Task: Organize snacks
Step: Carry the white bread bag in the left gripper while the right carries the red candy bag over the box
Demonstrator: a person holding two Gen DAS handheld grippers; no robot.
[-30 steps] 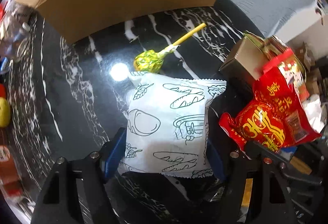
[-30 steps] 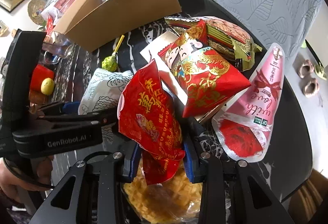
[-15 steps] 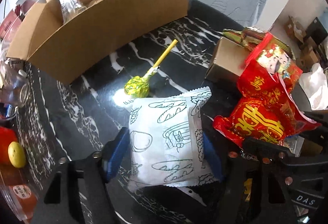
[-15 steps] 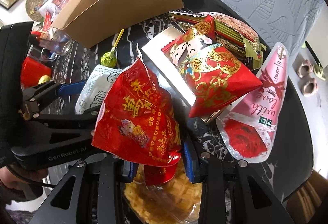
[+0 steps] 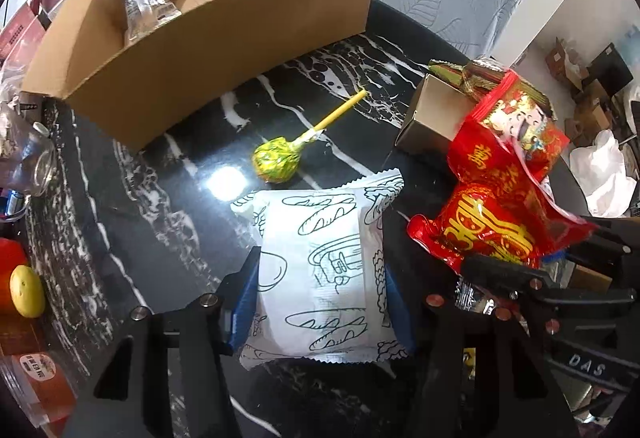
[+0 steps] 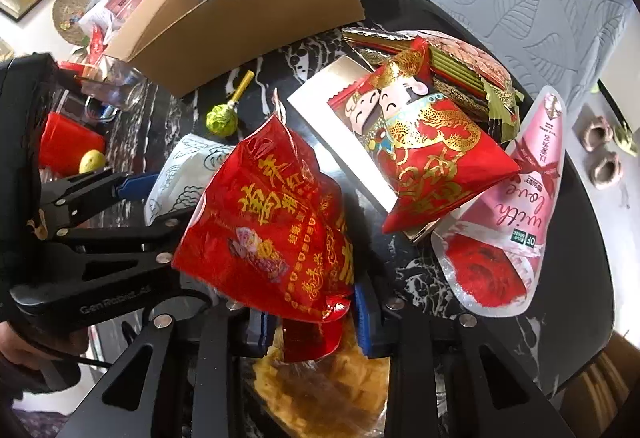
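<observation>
Two grippers angled steeply down, left gripper (image 5: 322, 302) closing on white packet (image 5: 320, 278), right gripper (image 6: 310, 322) closing on red bag (image 6: 272, 226)

I count one white bread-print packet (image 5: 320, 278) between my left jaws, one lollipop (image 5: 276, 161) just beyond it, one cardboard box (image 5: 224, 49) farther ahead, two red snack bags (image 6: 272, 230) by my right gripper, and one pink pouch (image 6: 516, 205) to their right.

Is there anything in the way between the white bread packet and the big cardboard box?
Only the green lollipop. It lies on the black table between the white bread packet in the left tongs and the cardboard box; lifted high enough, the packet would likely pass over it.
</observation>
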